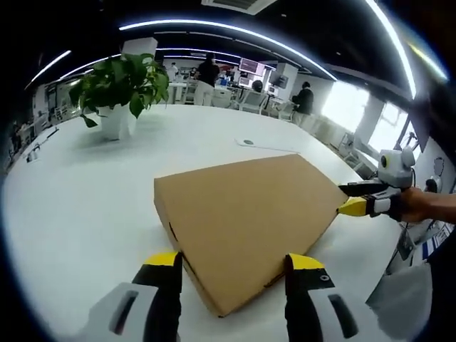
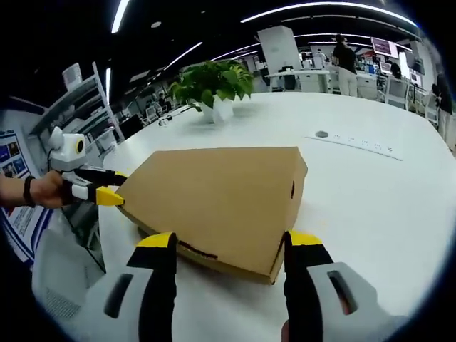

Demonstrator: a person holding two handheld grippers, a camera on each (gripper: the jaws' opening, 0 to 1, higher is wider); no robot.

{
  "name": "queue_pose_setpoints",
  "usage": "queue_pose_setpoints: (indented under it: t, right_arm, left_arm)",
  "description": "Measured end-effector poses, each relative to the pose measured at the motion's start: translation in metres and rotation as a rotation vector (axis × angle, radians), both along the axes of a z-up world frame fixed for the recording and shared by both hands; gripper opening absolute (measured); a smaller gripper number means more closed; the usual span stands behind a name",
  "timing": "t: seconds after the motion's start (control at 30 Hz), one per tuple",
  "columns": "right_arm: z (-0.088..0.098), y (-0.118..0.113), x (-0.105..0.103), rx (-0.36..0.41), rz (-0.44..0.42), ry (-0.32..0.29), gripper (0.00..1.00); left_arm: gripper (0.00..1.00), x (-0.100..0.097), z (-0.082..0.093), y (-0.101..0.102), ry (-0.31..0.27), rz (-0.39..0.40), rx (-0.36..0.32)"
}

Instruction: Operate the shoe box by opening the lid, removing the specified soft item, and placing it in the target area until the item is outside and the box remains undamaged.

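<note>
Two grippers close in on a shut cardboard shoe box point(image 1: 246, 224) lying flat on a wide white table point(image 1: 85, 206), its lid still down and the soft item, presumably inside, out of sight. Largest after the table, the box sits near the table's edge, well apart from a potted plant point(image 1: 121, 89) further back. The left gripper point(image 1: 235, 281) stands released, its yellow-tipped jaws spread to either side of the nearest box corner without touching it. The right gripper point(image 2: 228, 263) is likewise spread wide, straddling a lower box edge from the opposite end; in the left gripper view its yellow tip lies just at the far corner of the lid, though contact cannot be confirmed. The step in hand appears to be the approach to opening, nothing yet lifted. The next move likely calls for one gripper to steady the base while the other catches the lid's rim and raises it gently, so the cardboard does not crease or tear.
</note>
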State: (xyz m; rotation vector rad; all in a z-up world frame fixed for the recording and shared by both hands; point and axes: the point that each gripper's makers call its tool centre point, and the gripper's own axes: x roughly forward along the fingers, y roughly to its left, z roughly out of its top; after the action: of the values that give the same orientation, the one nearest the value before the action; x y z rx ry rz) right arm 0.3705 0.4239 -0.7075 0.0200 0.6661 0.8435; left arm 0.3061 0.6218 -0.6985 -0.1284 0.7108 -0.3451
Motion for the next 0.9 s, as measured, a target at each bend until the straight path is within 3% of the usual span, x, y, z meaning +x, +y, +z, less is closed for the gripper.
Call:
queue_pose_setpoints:
  t: [0.17, 0.27, 0.33, 0.4, 0.43, 0.5, 0.57, 0.9]
  right_arm:
    - [0.0, 0.004, -0.006, 0.013, 0.036, -0.011, 0.57]
    - [-0.002, 0.007, -0.018, -0.017, 0.172, -0.062, 0.66]
    - [-0.004, 0.008, -0.022, -0.044, 0.216, -0.079, 0.7]
    - [-0.005, 0.005, -0.018, -0.061, 0.191, -0.086, 0.66]
    - [-0.005, 0.004, -0.016, -0.062, 0.181, -0.088, 0.63]
    - [-0.005, 0.003, -0.013, -0.064, 0.157, -0.093, 0.58]
    - [-0.008, 0.002, -0.01, -0.093, 0.15, -0.116, 0.54]
    - [-0.008, 0.001, -0.01, -0.122, 0.141, -0.113, 0.53]
  left_arm:
    - [0.59, -0.013, 0.0, 0.004, -0.008, -0.007, -0.007]
    - [0.62, -0.017, 0.001, 0.001, -0.027, -0.042, -0.001]
    - [0.72, -0.025, -0.002, -0.01, -0.042, -0.157, 0.056]
    - [0.77, -0.026, -0.005, -0.012, -0.049, -0.177, 0.105]
    - [0.76, -0.025, -0.005, -0.011, -0.05, -0.157, 0.094]
    - [0.7, -0.021, -0.003, -0.005, -0.061, -0.104, 0.074]
    - [0.62, -0.019, -0.004, 0.002, -0.073, -0.089, 0.103]
    - [0.6, -0.021, -0.005, -0.001, -0.071, -0.081, 0.116]
